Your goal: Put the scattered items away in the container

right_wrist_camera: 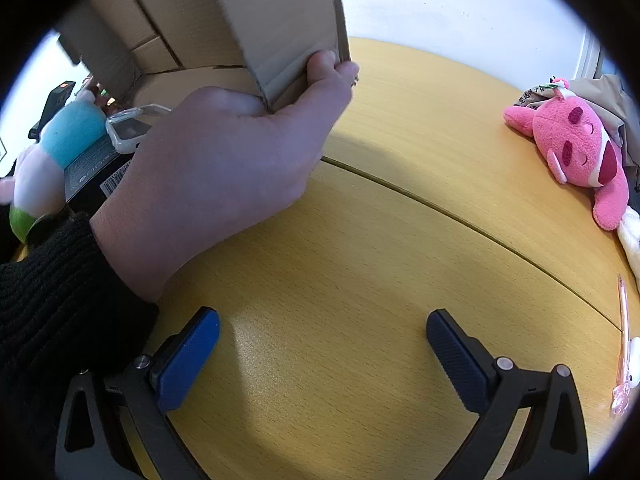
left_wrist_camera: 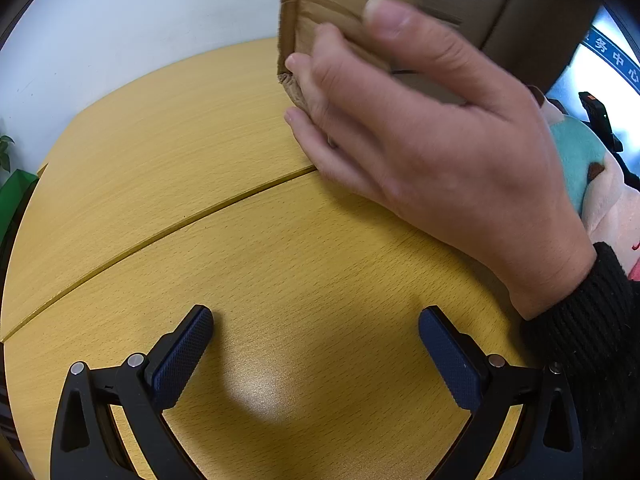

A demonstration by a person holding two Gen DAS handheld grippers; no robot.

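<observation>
A brown cardboard box (left_wrist_camera: 400, 8) is held up off the yellow table by a person's hand (left_wrist_camera: 440, 132); in the right wrist view the box (right_wrist_camera: 256, 20) is gripped at its corner by a hand (right_wrist_camera: 224, 160). My left gripper (left_wrist_camera: 316, 340) stands open low over bare table, with nothing between its fingers. My right gripper (right_wrist_camera: 323, 340) is open too, over bare wood. A pink plush (right_wrist_camera: 576, 148) lies at the far right. A blue, white and green plush (right_wrist_camera: 52, 156) lies at the left, also seen as a teal plush (left_wrist_camera: 580, 160).
A pink pen (right_wrist_camera: 623, 344) lies at the right table edge. A clear plastic case (right_wrist_camera: 132, 128) and a dark flat package (right_wrist_camera: 92, 168) sit behind the hand. A seam (left_wrist_camera: 160, 232) crosses the table (left_wrist_camera: 280, 280). A white wall stands behind.
</observation>
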